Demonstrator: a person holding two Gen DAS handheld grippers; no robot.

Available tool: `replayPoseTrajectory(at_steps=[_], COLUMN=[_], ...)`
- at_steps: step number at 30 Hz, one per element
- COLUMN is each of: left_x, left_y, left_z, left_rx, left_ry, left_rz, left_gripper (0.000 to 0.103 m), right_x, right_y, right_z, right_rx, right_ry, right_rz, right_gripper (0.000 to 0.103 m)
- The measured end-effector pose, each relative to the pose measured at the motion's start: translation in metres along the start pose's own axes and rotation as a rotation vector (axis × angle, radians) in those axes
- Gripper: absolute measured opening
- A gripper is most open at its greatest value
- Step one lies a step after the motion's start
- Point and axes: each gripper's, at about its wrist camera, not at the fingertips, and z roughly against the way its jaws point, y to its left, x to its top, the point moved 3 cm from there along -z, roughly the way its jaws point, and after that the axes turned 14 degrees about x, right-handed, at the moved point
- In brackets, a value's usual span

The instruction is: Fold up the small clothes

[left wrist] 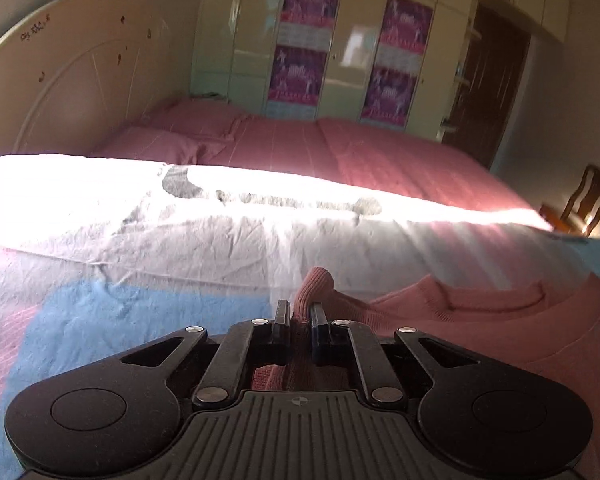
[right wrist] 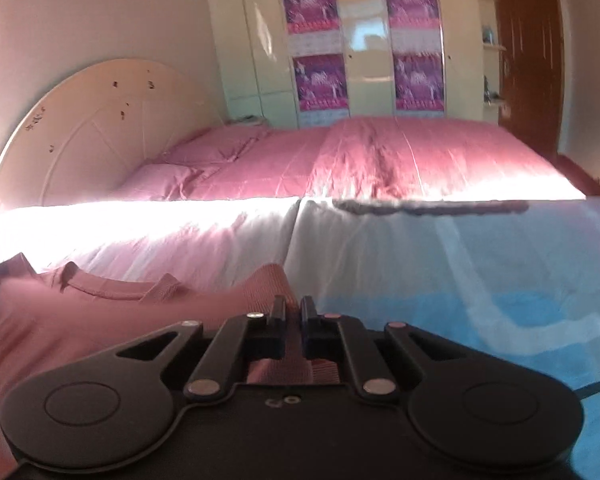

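A small pink knitted sweater [left wrist: 480, 332] lies on a blue, white and pink cloth [left wrist: 100, 312] spread over the bed. In the left wrist view its neckline shows to the right, and a ribbed pink fold pokes up between the fingers of my left gripper [left wrist: 300, 310], which is shut on it. In the right wrist view the sweater [right wrist: 80, 320] spreads to the left, neckline towards the bed. My right gripper [right wrist: 291, 306] is shut on a ribbed pink edge of the sweater that runs between its fingers.
Behind lies a bed [right wrist: 380, 156] with a pink cover and pillows [right wrist: 204, 152], a cream headboard [right wrist: 80, 132] at left. A wardrobe with purple posters [right wrist: 364, 44] stands at the back, a brown door [right wrist: 528, 52] to its right. A wooden chair [left wrist: 588, 200] stands at far right.
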Motion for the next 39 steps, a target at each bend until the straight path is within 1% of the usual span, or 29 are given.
replayPoseTrajectory(at_steps=[3, 5, 7, 8, 9, 10, 11, 12, 13, 14, 15, 17, 18, 19, 21, 22, 23, 25, 26, 27, 28, 30, 31, 32, 33, 35, 37, 38, 39], left_x=[-0.003, -0.007, -0.010, -0.009, -0.006, -0.005, -0.005, -0.008, -0.014, -0.020, -0.026, -0.033, -0.036, -0.038, -0.039, -0.036, -0.033, -0.031, -0.032, -0.033, -0.033, -0.031, -0.031, -0.032, -0.034, -0.045, -0.059, -0.068, -0.077], left_y=[-0.006, -0.011, -0.014, -0.013, -0.014, -0.016, -0.021, -0.030, -0.047, -0.066, -0.088, -0.123, -0.134, -0.143, -0.140, -0.129, -0.111, -0.070, -0.050, -0.031, -0.019, -0.012, -0.014, -0.019, -0.027, -0.053, -0.083, -0.100, -0.111], left_z=[-0.009, -0.016, -0.012, -0.007, -0.001, 0.014, 0.031, 0.044, 0.054, 0.060, 0.064, 0.065, 0.062, 0.058, 0.050, 0.046, 0.044, 0.041, 0.038, 0.036, 0.037, 0.043, 0.051, 0.062, 0.075, 0.097, 0.108, 0.108, 0.102], left_rx=[0.030, 0.035, 0.046, 0.062, 0.087, 0.096, 0.065, 0.004, -0.071, -0.113, -0.143, -0.203, -0.213, -0.201, -0.170, -0.156, -0.122, 0.058, 0.073, 0.058, 0.052, 0.066, 0.049, 0.019, -0.015, -0.078, -0.153, -0.161, -0.135], left_ry=[0.019, 0.024, 0.014, 0.013, 0.004, -0.028, -0.055, -0.057, -0.046, -0.044, -0.042, -0.025, -0.013, -0.011, -0.025, -0.024, -0.035, -0.065, -0.054, -0.042, -0.035, -0.041, -0.043, -0.056, -0.073, -0.085, -0.067, -0.054, -0.021], left_rz=[-0.055, -0.069, -0.085, -0.078, -0.085, -0.099, -0.099, -0.092, -0.110, -0.160, -0.211, -0.261, -0.275, -0.294, -0.294, -0.267, -0.239, -0.215, -0.182, -0.129, -0.096, -0.059, -0.046, -0.043, -0.049, -0.093, -0.129, -0.168, -0.207], left_gripper=[0.008, 0.008, 0.011, 0.020, 0.031, 0.035, 0.038, 0.038, 0.038, 0.038, 0.038, 0.038, 0.040, 0.045, 0.048, 0.048, 0.049, 0.049, 0.056, 0.060, 0.060, 0.060, 0.060, 0.060, 0.060, 0.060, 0.060, 0.060, 0.061], right_x=[-0.005, -0.012, -0.017, -0.016, -0.014, -0.011, -0.009, -0.008, -0.009, -0.013, -0.018, -0.029, -0.034, -0.038, -0.044, -0.046, -0.044, -0.034, -0.030, -0.028, -0.027, -0.024, -0.021, -0.020, -0.021, -0.026, -0.039, -0.046, -0.053], right_y=[0.000, -0.004, -0.008, -0.008, -0.005, 0.005, 0.016, 0.031, 0.047, 0.069, 0.090, 0.126, 0.141, 0.152, 0.159, 0.158, 0.151, 0.118, 0.094, 0.069, 0.053, 0.041, 0.044, 0.051, 0.063, 0.092, 0.120, 0.130, 0.135], right_z=[-0.009, -0.015, -0.021, -0.021, -0.018, -0.012, -0.004, 0.003, 0.003, -0.004, -0.014, -0.035, -0.046, -0.055, -0.067, -0.068, -0.065, -0.056, -0.048, -0.040, -0.034, -0.026, -0.022, -0.017, -0.012, -0.004, -0.005, -0.008, -0.015], right_rx=[-0.027, -0.046, -0.053, -0.058, -0.076, -0.099, -0.103, -0.067, -0.008, 0.050, 0.086, 0.168, 0.198, 0.215, 0.199, 0.187, 0.163, 0.013, -0.047, -0.087, -0.106, -0.100, -0.109, -0.115, -0.096, -0.020, 0.052, 0.075, 0.076], right_ry=[0.044, 0.082, 0.114, 0.115, 0.110, 0.090, 0.058, 0.025, 0.032, 0.068, 0.096, 0.153, 0.178, 0.193, 0.209, 0.206, 0.192, 0.158, 0.141, 0.133, 0.128, 0.137, 0.134, 0.126, 0.111, 0.092, 0.106, 0.124, 0.156], right_rz=[-0.006, -0.022, -0.043, -0.055, -0.059, -0.032, 0.004, 0.026, 0.033, 0.062, 0.110, 0.174, 0.192, 0.206, 0.235, 0.251, 0.257, 0.205, 0.141, 0.082, 0.051, 0.020, 0.012, 0.023, 0.048, 0.096, 0.155, 0.171, 0.179], right_gripper=[0.006, 0.007, 0.009, 0.016, 0.030, 0.036, 0.046, 0.042, 0.040, 0.039, 0.039, 0.038, 0.038, 0.039, 0.039, 0.038, 0.039, 0.039, 0.039, 0.039, 0.039, 0.040, 0.040, 0.042, 0.041, 0.039, 0.038, 0.039, 0.039])
